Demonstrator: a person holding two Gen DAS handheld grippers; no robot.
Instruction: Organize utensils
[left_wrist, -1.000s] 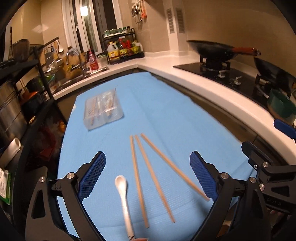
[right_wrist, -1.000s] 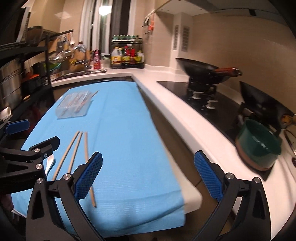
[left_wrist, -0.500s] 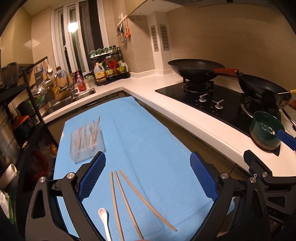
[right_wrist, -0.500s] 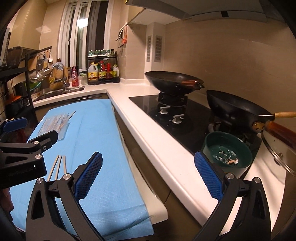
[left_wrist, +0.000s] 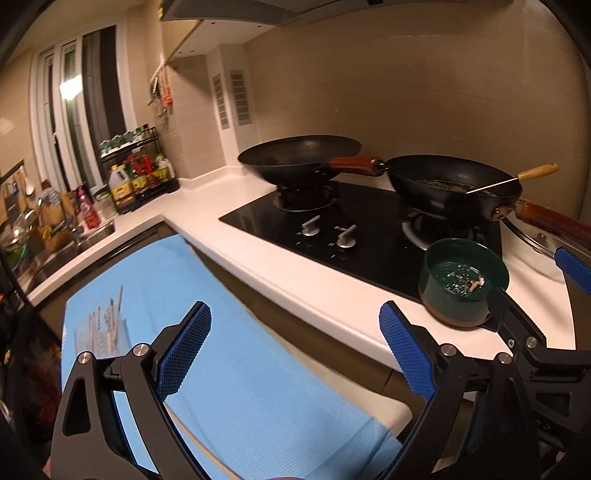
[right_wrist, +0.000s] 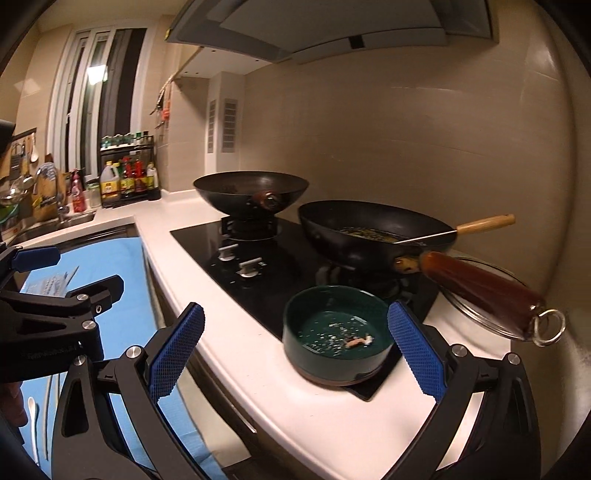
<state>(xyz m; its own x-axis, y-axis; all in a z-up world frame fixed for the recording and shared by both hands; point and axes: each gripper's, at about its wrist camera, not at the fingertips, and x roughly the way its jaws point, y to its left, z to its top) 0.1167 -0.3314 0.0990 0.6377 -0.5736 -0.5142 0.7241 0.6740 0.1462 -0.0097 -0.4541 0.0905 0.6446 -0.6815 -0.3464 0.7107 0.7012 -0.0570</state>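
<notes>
My left gripper is open and empty, raised above the blue mat and facing the stove. A clear utensil tray with several sticks in it lies at the mat's far left. My right gripper is also open and empty, held over the white counter edge in front of a green bowl. In the right wrist view a white spoon and a thin chopstick lie on the mat at the lower left, below the left gripper. The tray shows beyond it.
A black hob carries two dark woks. The green bowl with food scraps sits on the white counter. A glass lid lies to the right. Bottles on a rack and a sink are at the back left.
Both grippers have lifted and swung right, from the mat towards the stove. The chopsticks and spoon have dropped out of the left wrist view. Both stay open.
</notes>
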